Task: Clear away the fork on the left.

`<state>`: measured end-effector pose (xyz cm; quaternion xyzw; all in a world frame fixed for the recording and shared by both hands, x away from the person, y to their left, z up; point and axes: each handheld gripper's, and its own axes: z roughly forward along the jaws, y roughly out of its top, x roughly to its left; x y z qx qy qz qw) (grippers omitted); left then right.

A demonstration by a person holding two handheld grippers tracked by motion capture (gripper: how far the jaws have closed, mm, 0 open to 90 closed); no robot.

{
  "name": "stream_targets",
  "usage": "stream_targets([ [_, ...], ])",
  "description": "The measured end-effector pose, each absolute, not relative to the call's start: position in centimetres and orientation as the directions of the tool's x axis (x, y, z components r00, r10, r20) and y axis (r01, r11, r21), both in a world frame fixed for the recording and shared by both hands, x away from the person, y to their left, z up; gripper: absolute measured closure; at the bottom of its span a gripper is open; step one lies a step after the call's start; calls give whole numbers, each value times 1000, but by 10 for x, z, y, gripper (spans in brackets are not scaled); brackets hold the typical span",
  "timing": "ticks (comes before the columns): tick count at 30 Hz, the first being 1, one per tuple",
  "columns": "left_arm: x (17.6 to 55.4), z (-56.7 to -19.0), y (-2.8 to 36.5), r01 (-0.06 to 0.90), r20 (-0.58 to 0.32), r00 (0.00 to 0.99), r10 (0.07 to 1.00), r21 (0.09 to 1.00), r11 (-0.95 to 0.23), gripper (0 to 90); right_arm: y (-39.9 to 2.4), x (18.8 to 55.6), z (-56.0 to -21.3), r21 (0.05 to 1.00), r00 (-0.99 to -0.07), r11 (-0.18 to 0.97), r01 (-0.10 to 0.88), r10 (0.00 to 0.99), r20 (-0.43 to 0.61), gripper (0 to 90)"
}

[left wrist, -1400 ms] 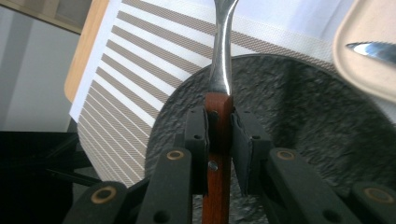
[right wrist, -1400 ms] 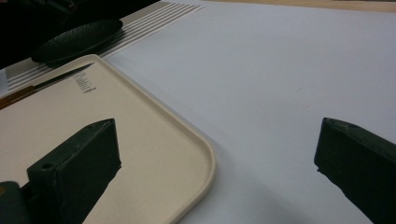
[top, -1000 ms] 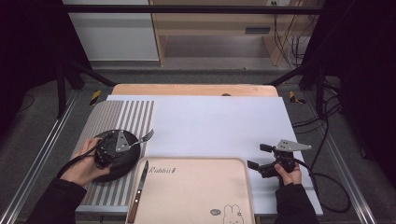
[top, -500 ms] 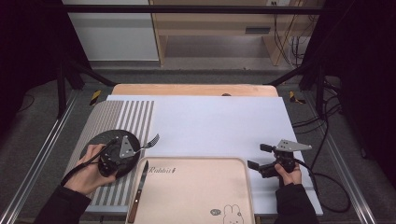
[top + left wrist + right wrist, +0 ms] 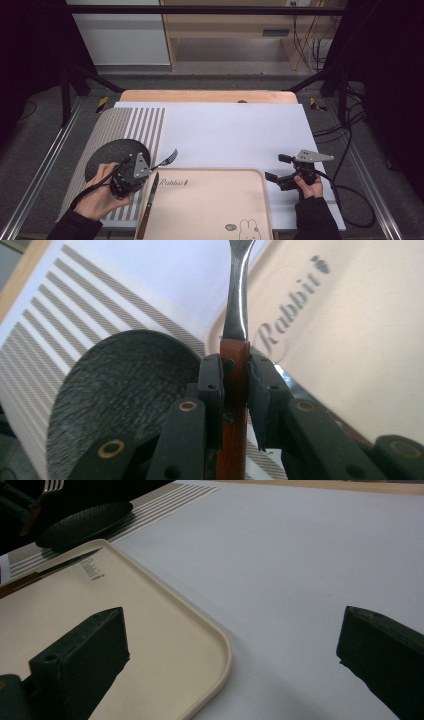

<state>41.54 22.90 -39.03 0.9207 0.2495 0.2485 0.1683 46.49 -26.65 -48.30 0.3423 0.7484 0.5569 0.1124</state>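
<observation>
Left gripper (image 5: 145,171) carrying a fork (image 5: 167,158) toward the tray (image 5: 210,220)

Keep the fingers (image 5: 210,380) clamped on the fork's wooden handle, tines level, and set it down beside the knife (image 5: 149,202) on the tray's left rim; the left hand (image 5: 97,197) reaches forward over the black plate (image 5: 107,152), while farther off the right gripper (image 5: 272,170) rests on the tabletop (image 5: 225,130), fingers (image 5: 80,665) wide apart

Black claws (image 5: 274,181), grey plates, trailing cables, dark sleeves.
</observation>
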Motion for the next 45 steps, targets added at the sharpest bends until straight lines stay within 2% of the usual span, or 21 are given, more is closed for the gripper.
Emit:
stream_targets([
  [14,392,-394,206,436,298,739,604,471,-767,769,-267,465,-483,911,-742,143,388,635,217,4],
  [38,364,-406,183,471,217,758,616,471,-746,769,-267,465,-483,911,-743,144,387,633,215,4],
  [45,358,-416,173,482,160,782,603,457,-747,769,-267,464,-483,911,-744,144,386,632,216,4],
])
